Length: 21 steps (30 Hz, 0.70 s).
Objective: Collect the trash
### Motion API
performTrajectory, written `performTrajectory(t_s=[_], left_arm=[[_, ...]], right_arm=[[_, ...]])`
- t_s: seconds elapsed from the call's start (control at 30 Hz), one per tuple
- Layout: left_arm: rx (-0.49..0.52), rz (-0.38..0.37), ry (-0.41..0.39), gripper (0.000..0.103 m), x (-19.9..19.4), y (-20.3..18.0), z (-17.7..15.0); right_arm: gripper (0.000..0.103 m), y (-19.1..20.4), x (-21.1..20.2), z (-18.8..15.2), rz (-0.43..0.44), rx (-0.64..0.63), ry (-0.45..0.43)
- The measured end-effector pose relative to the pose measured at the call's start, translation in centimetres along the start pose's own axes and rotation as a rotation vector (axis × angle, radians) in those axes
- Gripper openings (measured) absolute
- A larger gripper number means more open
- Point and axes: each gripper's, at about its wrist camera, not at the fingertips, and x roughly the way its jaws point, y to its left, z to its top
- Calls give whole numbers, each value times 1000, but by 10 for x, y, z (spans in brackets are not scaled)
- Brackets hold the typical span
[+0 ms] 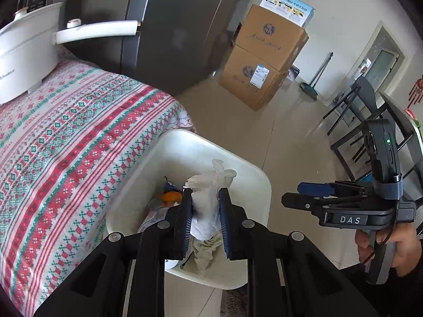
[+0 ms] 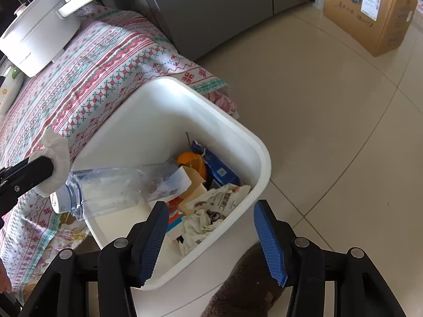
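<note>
A white pot (image 2: pixel 37 37) stands at the far left on the tabletop (image 2: pixel 105 60) with its patterned cloth; the white bin (image 2: pixel 261 158) sits on the floor just beside that tabletop; the left gripper (image 1: pixel 203 211) hangs over the bin, its fingers (image 1: pixel 185 219) closed tight on a crumpled white tissue (image 1: pixel 208 198); a clear plastic bottle (image 2: pixel 119 187) lies tilted across the bin's near-left rim, perhaps resting on it, above cartons, paper and something orange inside; the right gripper (image 2: pixel 211 240) hovers over the bin's near edge, its fingers (image 2: pixel 269 240) spread apart with nothing held between them.
</note>
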Motion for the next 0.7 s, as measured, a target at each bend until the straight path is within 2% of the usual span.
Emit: performTrajectory(t_s=[0.13, 0.2, 0.23, 0.27, 0.5, 0.7], left_arm=[[16, 18, -10, 25, 9, -1, 4], [19, 59, -6, 44, 11, -1, 6], [8, 82, -4, 64, 11, 0, 6], [-3, 103, -13, 77, 10, 2, 7], [-13, 204, -18, 84, -6, 11, 0], [-60, 278, -34, 95, -45, 20, -20]], right_arm=[[61, -3, -2, 2, -7, 1, -8], [63, -4, -3, 3, -10, 5, -9], [63, -5, -3, 3, -12, 7, -11], [64, -5, -3, 4, -12, 9, -12], [69, 1, -12, 5, -16, 1, -39], [72, 14, -32, 0, -13, -5, -91]])
